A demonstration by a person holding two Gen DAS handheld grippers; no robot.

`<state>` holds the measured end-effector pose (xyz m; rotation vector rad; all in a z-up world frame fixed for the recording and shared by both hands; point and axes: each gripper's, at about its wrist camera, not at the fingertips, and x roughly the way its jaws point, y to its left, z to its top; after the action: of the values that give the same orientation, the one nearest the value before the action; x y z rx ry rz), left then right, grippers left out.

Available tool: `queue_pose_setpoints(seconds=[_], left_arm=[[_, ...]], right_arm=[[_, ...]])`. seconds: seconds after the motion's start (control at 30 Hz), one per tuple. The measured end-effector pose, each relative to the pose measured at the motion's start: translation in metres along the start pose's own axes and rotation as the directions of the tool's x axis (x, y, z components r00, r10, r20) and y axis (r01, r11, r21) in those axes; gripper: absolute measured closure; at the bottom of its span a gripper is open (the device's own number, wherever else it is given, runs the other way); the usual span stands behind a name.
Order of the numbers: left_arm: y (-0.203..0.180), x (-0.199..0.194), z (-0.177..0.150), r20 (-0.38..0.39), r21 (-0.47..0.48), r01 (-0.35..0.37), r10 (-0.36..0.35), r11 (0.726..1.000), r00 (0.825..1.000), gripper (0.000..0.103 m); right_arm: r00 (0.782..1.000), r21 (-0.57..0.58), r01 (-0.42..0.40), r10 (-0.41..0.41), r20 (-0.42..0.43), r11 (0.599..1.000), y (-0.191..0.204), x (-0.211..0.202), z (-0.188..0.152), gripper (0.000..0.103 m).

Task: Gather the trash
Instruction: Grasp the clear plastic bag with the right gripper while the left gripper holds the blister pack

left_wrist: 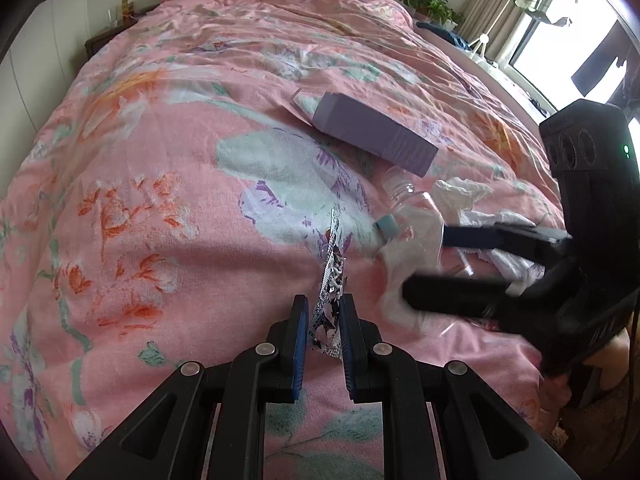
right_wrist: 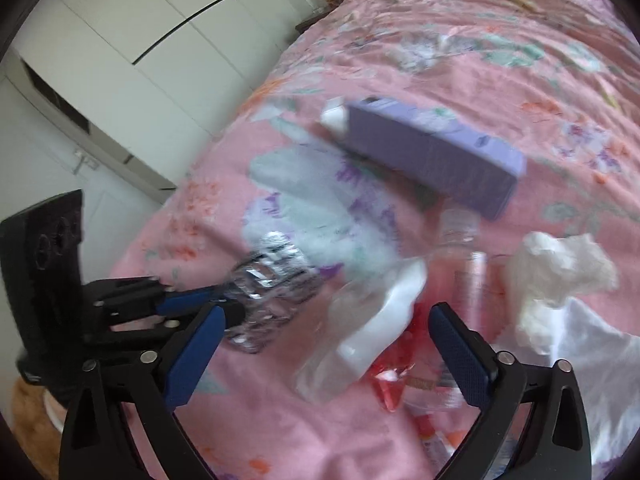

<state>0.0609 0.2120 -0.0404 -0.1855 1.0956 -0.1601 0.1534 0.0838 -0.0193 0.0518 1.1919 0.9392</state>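
Left wrist view first: our left gripper (left_wrist: pixel 323 320) has its jaws clamped on a crinkly foil wrapper (left_wrist: pixel 330 280), which sticks out ahead of them, just over the pink flowery bed (left_wrist: pixel 160 160). So one piece of trash is already in hand. Off to the right of these jaws, our right gripper (left_wrist: pixel 424 264) reaches in with its jaws spread around a clear plastic bottle (left_wrist: pixel 408 216) with a pale cap. It doesn't look like the pads are pressing yet.

Beyond the bottle lies a purple box (left_wrist: pixel 376 136), and next to the far jaw there's a crumpled tissue (left_wrist: pixel 464 192).

Right wrist view: the right gripper (right_wrist: pixel 324 340) is wide open, nothing pinched, with the bottle (right_wrist: pixel 368 320) lying slantwise between the jaws. It's blurry, so we can't tell whether either pad touches it. The left gripper (right_wrist: pixel 188 300) sits just outside our left jaw, holding the wrapper (right_wrist: pixel 268 280).

Our read is we're mid-grab on the bottle. Next it needs lowering a touch and squeezing across the body. The bottle is slick and round, so it could squirt out. The red wrapper scrap (right_wrist: pixel 388 380) under it, the tissue (right_wrist: pixel 560 268) and a white bag (right_wrist: pixel 592 344) past the right jaw could get caught too. The box (right_wrist: pixel 432 160) is well ahead, out of the way.
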Motion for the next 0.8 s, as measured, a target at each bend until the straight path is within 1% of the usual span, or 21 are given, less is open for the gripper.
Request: queue_pose_setpoints(seconds=[0.03,0.07,0.1,0.13,0.17,0.2,0.23,0.3,0.37,0.47,0.6,0.67,0.8], left_arm=[[0.001,0.000,0.000,0.000,-0.003,0.002,-0.002,1.000,1.000,0.087],[0.001,0.000,0.000,0.000,-0.005,0.004,-0.004,1.000,1.000,0.087],[0.002,0.001,0.000,-0.001,-0.007,0.007,-0.007,1.000,1.000,0.087],[0.002,0.001,0.000,-0.001,-0.008,0.009,-0.009,1.000,1.000,0.087],[0.002,0.001,0.000,-0.001,-0.008,0.009,-0.009,1.000,1.000,0.087],[0.002,0.001,0.000,-0.001,-0.007,0.008,-0.008,1.000,1.000,0.087],[0.002,0.001,0.000,-0.002,-0.007,0.009,-0.009,1.000,1.000,0.087],[0.003,0.003,0.001,-0.005,-0.008,0.011,-0.011,1.000,1.000,0.087],[0.004,0.003,0.001,0.002,-0.009,0.011,-0.011,1.000,1.000,0.087],[0.002,-0.002,0.000,0.016,-0.007,0.013,-0.013,1.000,1.000,0.087],[-0.002,-0.014,-0.002,0.042,-0.005,0.008,-0.008,1.000,0.999,0.087],[-0.004,-0.024,-0.003,0.065,-0.011,0.012,-0.011,1.000,0.998,0.087],[-0.007,-0.049,-0.009,0.119,-0.019,0.010,-0.007,1.000,0.993,0.087]], right_arm=[[0.999,-0.021,0.037,-0.038,-0.020,0.999,0.003,0.005,-0.002,0.011],[0.996,-0.026,0.076,-0.077,-0.035,0.997,0.003,0.012,-0.004,0.015],[0.996,-0.011,0.083,-0.083,-0.029,0.996,0.000,0.013,-0.005,0.017],[0.996,0.011,0.089,-0.089,-0.018,0.996,-0.003,0.012,-0.006,0.023],[0.996,0.031,0.092,-0.092,-0.009,0.995,-0.007,0.011,-0.006,0.044],[0.996,0.058,0.092,-0.090,-0.027,0.994,-0.013,0.013,-0.006,0.055],[0.995,0.071,0.091,-0.087,-0.052,0.993,-0.017,0.017,-0.007,0.058],[0.993,0.047,0.104,-0.101,-0.065,0.993,-0.016,0.021,-0.011,0.060],[0.993,0.031,0.108,-0.106,-0.048,0.994,-0.012,0.017,-0.012,0.063],[0.998,0.073,0.069,-0.069,0.000,0.995,-0.012,0.000,-0.014,0.063],[0.998,0.083,0.030,-0.034,0.045,0.996,-0.010,-0.026,-0.017,0.063],[0.997,0.078,0.002,-0.008,0.074,0.997,-0.006,-0.043,-0.019,0.063],[0.992,0.028,-0.042,0.038,0.122,0.999,0.017,-0.071,-0.013,0.063]])
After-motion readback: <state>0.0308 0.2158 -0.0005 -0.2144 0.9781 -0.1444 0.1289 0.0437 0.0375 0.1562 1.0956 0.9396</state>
